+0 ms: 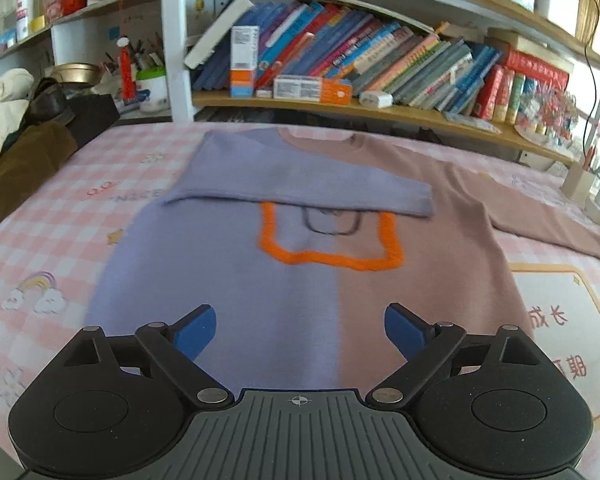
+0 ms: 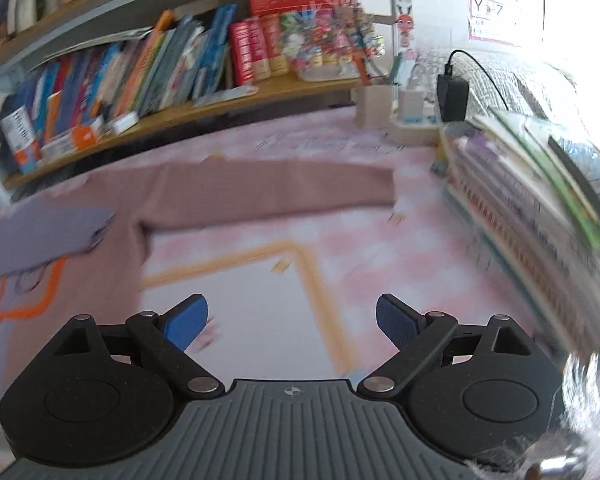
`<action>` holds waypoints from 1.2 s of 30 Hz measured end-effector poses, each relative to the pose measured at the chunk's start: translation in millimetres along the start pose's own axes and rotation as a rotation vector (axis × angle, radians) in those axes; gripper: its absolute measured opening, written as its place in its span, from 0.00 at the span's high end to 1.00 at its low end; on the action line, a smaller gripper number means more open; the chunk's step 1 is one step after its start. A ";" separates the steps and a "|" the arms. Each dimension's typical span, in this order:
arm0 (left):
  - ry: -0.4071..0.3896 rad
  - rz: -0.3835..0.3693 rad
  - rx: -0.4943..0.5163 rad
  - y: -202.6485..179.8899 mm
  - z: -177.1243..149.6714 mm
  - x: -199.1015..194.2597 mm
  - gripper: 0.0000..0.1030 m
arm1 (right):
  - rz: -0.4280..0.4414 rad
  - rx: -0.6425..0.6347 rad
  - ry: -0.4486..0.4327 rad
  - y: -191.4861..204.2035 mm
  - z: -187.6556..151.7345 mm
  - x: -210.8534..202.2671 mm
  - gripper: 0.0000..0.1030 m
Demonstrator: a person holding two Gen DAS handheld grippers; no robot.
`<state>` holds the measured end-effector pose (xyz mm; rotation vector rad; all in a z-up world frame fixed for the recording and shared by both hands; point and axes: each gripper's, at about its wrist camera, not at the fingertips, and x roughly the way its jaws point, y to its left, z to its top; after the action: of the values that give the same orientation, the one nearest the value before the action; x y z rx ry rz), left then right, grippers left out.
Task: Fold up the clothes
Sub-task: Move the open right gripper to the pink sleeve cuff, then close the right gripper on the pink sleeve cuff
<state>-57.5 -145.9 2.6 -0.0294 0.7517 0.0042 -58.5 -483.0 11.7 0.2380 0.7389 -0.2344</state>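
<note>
The sweater (image 1: pixel 300 248) lies flat on the pink checked cover (image 1: pixel 60 216), front up, collar toward the bookshelf (image 1: pixel 380 108). Its purple sleeve (image 1: pixel 300 184) is already folded across the chest; the brown sleeve (image 2: pixel 272 192) extends straight out from the sweater toward the stacked books (image 2: pixel 520 208). Your left gripper (image 1: pixel 300 332) hovers over the sweater's hem with jaws spread, holding nothing. Your right gripper (image 2: pixel 292 324) is likewise spread and empty, over the cover beside the sweater's brown edge. Risk: if you pinch the brown sleeve together with the cover, the sweater will likely drag and the folded purple sleeve will shift.
</note>
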 end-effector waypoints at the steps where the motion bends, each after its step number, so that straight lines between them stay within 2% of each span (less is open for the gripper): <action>1: 0.006 0.011 0.002 -8.2 -2.3 -0.2 0.09 | 0.007 -0.002 0.006 -9.2 7.8 8.5 0.11; 6: 0.054 0.087 -0.007 -31.8 -16.3 -8.3 0.09 | 0.034 -0.026 0.062 -45.5 41.0 54.5 0.11; 13: 0.123 0.209 -0.082 -36.0 -27.4 -17.4 0.09 | 0.047 0.019 0.128 -79.3 76.0 108.2 0.12; 19: 0.139 0.228 -0.059 -48.2 -28.4 -19.0 0.09 | 0.077 0.092 0.161 -93.0 86.4 132.7 0.14; 23: 0.149 0.249 -0.062 -50.3 -28.5 -19.4 0.09 | 0.100 0.104 0.152 -93.3 89.9 141.9 0.17; 29: 0.159 0.270 -0.062 -53.4 -27.4 -19.8 0.09 | 0.217 0.129 0.160 -76.0 91.1 147.6 0.18; 33: 0.156 0.272 -0.048 -57.6 -25.4 -19.4 0.09 | 0.352 0.179 0.202 -62.5 86.8 146.9 0.18; 36: 0.151 0.271 -0.037 -60.6 -24.5 -20.1 0.09 | 0.348 0.197 0.186 -62.6 88.6 148.9 0.19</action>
<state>-88.0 -207.1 0.0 0.0373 0.9023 0.2772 85.9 -587.3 -35.4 0.5758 0.8451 0.0480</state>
